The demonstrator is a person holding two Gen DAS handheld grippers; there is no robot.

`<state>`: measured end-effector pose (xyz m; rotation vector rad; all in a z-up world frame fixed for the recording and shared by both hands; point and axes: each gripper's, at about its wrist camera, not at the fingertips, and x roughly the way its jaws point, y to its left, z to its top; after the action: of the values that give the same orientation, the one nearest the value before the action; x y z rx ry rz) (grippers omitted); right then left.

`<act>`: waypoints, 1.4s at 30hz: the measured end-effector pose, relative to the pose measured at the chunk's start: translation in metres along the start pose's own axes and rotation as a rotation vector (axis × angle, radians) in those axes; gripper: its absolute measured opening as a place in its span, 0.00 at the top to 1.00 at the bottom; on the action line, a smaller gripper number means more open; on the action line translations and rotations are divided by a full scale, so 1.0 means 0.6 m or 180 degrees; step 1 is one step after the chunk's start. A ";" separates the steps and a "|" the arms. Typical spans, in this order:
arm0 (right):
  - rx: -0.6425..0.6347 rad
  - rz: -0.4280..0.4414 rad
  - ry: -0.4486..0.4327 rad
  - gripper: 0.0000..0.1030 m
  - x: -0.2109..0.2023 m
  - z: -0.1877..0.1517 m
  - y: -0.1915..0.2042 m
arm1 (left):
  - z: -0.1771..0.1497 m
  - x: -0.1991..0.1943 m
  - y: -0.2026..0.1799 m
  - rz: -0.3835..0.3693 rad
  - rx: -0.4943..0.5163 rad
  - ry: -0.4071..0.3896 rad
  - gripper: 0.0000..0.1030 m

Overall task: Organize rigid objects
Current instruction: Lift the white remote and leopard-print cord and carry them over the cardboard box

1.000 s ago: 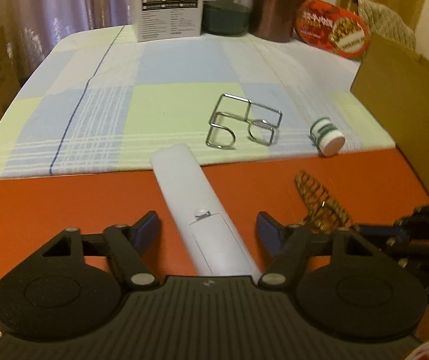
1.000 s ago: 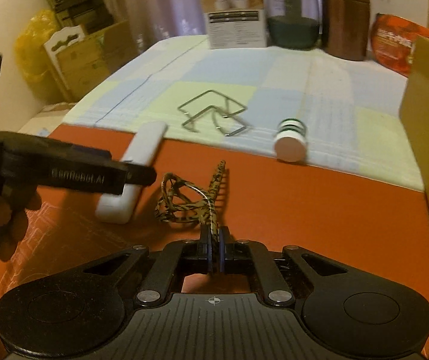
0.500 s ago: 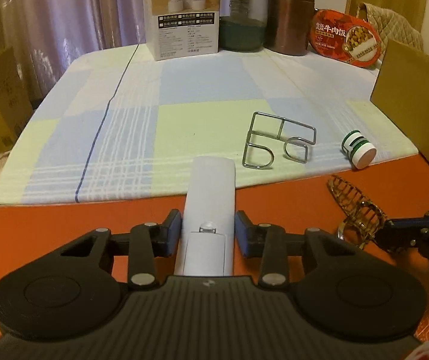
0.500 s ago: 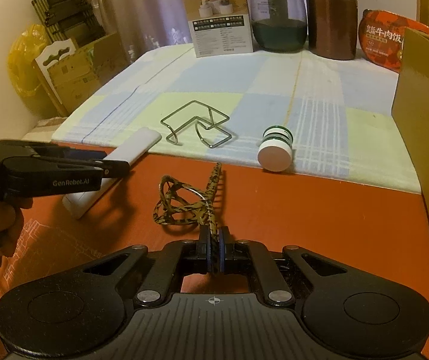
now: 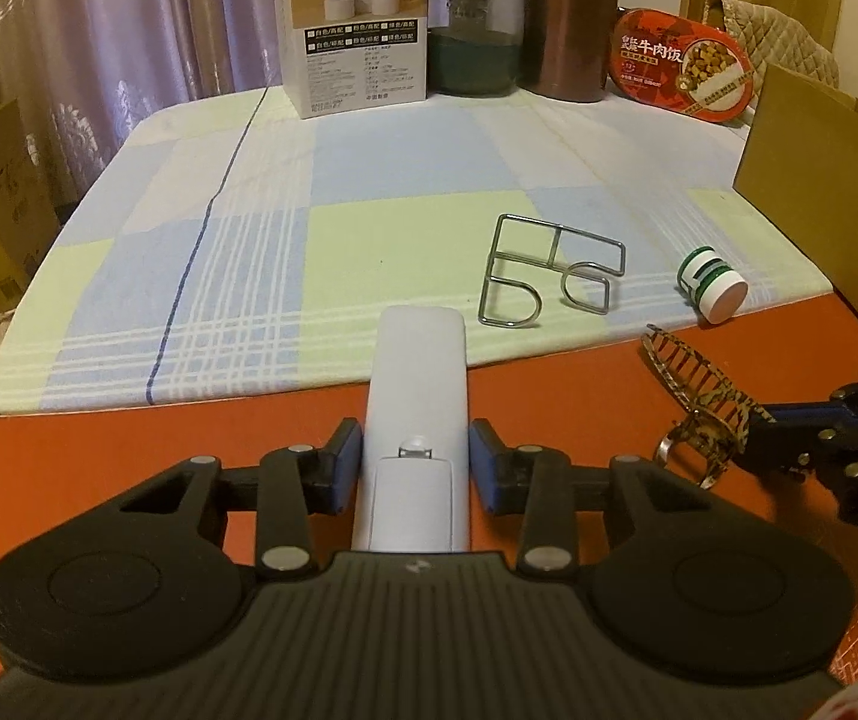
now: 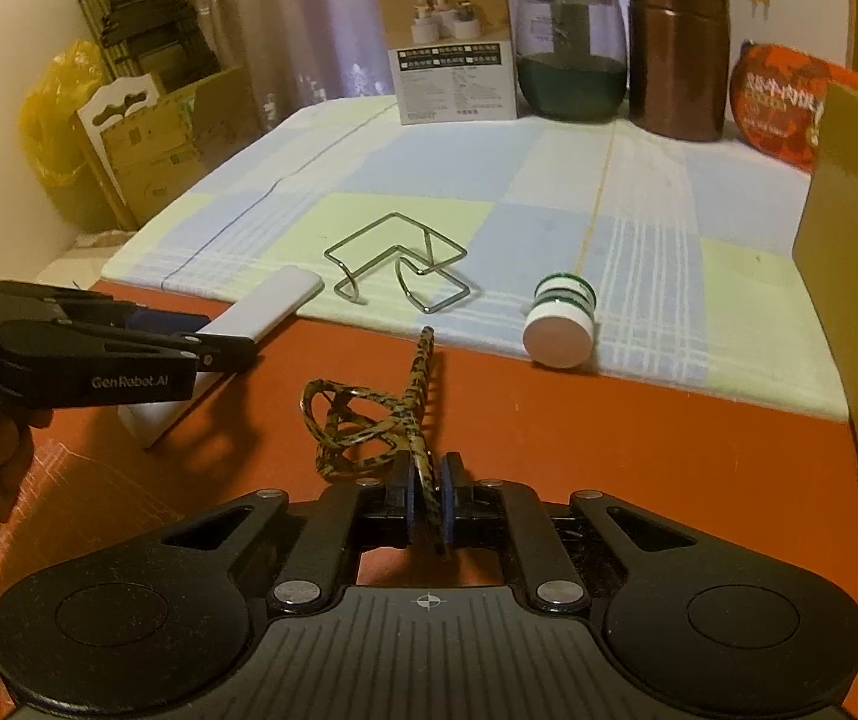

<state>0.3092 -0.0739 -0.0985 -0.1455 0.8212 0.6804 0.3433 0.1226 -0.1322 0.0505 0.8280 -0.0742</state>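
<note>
- Remote control, white and slab-shaped, lies lengthwise with its near part over the orange surface and its far end reaching onto the checked cloth.
- Change: a second ago the left gripper stood spread on either side of the remote; its blue pads now press against both long edges. The remote has also swung from a slanted lie to straight along the gripper's axis.
- Consequence, as a judgement: the grasp step on the remote looks complete, and the item seems ready to be lifted and carried to its place. The right wrist view suggests its near end has already left the surface, though that cannot be confirmed.
- Right gripper: unchanged, pressed together on one arm of the leopard-patterned hair claw, which rests just above or on the orange surface.
- Remote appearance: smooth matt casing, rounded corners, back face up, with a battery cover and a small latch between the pads. It should behave as a rigid body; the smooth sides may slip under a light pinch.
- Items not yet handled: wire rack and a small green-banded white bottle on its side, both on the cloth, well apart from either gripper.
- Brown cardboard box stands at the right edge; probably the destination, not certain.
</note>
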 end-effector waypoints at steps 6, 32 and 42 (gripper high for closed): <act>-0.0120 -0.0046 0.0022 0.75 0.002 0.001 0.011 | 0.001 -0.001 0.001 -0.0013 -0.0045 0.0018 0.68; 0.0036 0.0058 -0.0143 0.60 0.031 0.017 0.022 | 0.009 0.000 0.004 0.0028 -0.0187 -0.0093 0.68; 0.0070 -0.0053 -0.0342 0.64 0.006 0.030 0.021 | 0.020 -0.025 0.012 0.0028 -0.0334 -0.0210 0.68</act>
<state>0.3146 -0.0554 -0.0872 -0.0951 0.7233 0.6577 0.3424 0.1295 -0.1130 -0.0468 0.7647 -0.0241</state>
